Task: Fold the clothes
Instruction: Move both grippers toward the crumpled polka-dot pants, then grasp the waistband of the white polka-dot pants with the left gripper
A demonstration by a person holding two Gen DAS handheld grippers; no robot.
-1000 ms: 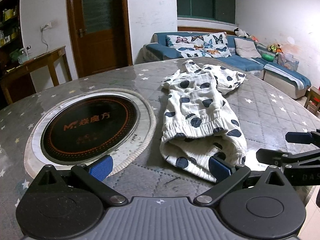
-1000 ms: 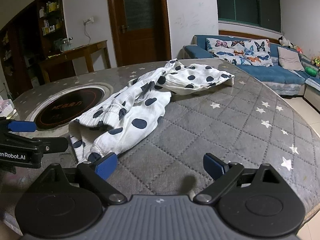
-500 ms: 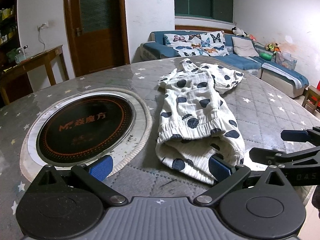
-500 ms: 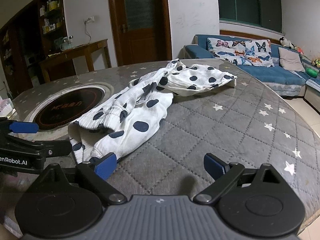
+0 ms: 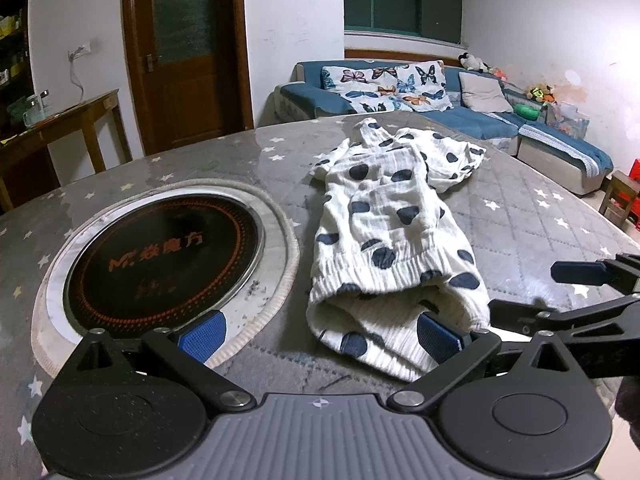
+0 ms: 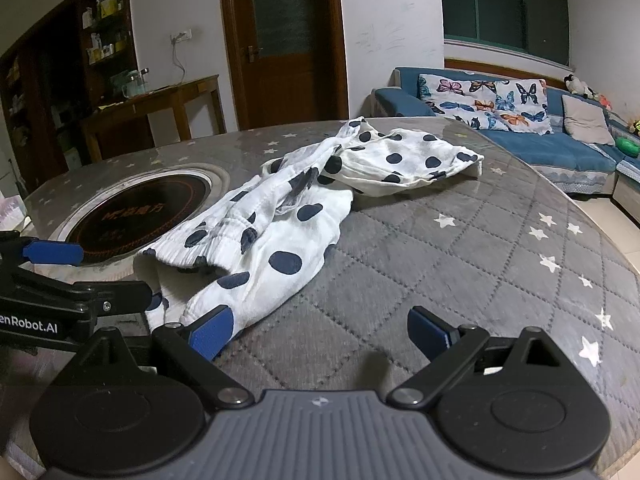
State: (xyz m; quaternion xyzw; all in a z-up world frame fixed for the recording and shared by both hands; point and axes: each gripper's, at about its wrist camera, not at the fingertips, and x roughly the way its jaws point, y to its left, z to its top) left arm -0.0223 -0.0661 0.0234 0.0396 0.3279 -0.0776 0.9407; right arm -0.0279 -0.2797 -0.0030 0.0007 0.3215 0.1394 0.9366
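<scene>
Left tongs (image 5: pixel 320 330) spread wide, gripping nothing; blue pads low over the near edge of the bench (image 5: pixel 532 216). Right-hand pad against or just over the near hem of the garment (image 5: pixel 384 236); contact not certain. Left-hand pad over the rim of the inset cooktop (image 5: pixel 160 256).

Right tongs (image 6: pixel 318 332) likewise spread wide and empty. Left pad at the garment's nearest corner, touching or just short of it; right pad over bare quilted cover. Right tongs also seen from the left wrist view, at far right (image 5: pixel 576 292), just beside the elastic waistband.

Garment: white with dark blue dots, crumpled, lying on the grey star-printed cover right of the cooktop. Waistband end nearest, gaping open; the rest running away toward the far edge of the bench, upper part bunched and spread to the right.

Beyond the bench: brown door (image 5: pixel 188 56), wooden side table (image 5: pixel 60 120) at left, blue sofa (image 5: pixel 480 120) with butterfly cushions at right, dark window (image 5: pixel 400 0) above it.
</scene>
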